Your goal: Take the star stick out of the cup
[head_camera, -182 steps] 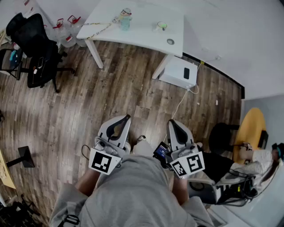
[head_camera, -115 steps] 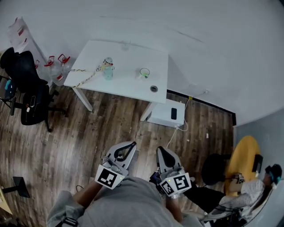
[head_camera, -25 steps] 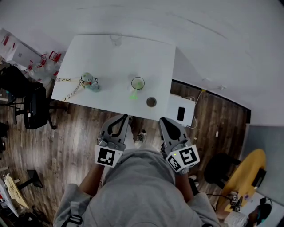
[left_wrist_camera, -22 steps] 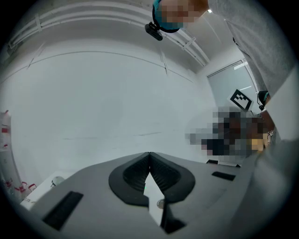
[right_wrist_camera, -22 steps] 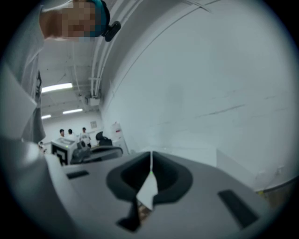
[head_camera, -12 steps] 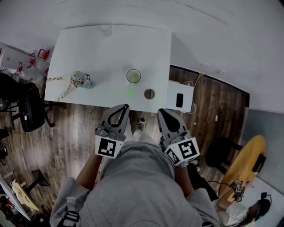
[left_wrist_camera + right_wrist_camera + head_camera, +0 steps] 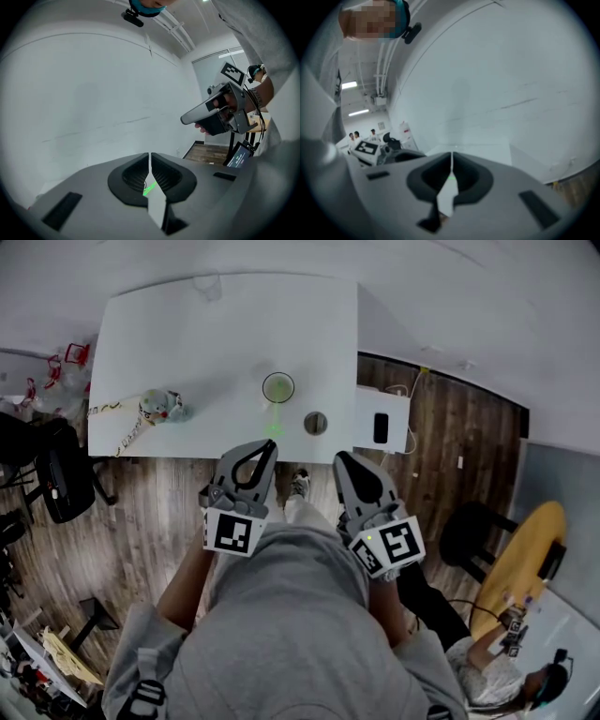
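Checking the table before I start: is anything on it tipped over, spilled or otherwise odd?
Nothing looks spilled. The cup stands upright on the table; the green stick shows on its near side, in it or beside it I cannot tell. A cord trails to the table's left edge.

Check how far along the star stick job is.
Nothing done: the star stick is still in the cup. In hand: nothing; the left hand-held gripper and right hand-held gripper are shut and empty. Left: reach, grip, lift out.
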Demonstrator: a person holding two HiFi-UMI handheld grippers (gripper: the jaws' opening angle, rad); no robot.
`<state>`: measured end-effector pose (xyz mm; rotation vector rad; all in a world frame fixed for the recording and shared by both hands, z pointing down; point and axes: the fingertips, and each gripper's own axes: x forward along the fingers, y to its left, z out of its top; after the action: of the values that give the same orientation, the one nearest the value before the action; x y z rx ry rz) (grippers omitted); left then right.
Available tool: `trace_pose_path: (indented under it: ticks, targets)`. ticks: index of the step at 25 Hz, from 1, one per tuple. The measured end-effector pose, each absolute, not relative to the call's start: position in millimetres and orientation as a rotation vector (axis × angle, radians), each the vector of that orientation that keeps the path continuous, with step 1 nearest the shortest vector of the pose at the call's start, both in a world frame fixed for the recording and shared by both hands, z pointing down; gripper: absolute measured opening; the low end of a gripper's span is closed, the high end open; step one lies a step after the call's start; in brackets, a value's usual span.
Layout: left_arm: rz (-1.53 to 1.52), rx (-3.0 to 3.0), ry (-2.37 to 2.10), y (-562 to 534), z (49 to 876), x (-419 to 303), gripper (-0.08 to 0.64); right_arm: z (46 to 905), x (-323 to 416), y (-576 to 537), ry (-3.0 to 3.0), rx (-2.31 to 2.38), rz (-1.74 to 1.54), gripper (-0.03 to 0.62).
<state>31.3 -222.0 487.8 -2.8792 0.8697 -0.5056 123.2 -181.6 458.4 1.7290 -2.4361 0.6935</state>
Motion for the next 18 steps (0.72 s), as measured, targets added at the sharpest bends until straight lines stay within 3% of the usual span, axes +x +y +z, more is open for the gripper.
trace_pose_path:
  ticks: [3, 18]
  targets:
    - [-0.571, -2.892, 0.82, -223, 501, 34, 0.091, 461, 125, -184, -2.419, 1.748, 0.704, 0.036]
    - [-0.85, -2.866, 0.67, -230, 556, 43, 0.152, 471, 137, -193, -2.341, 1.837, 0.762, 0.037]
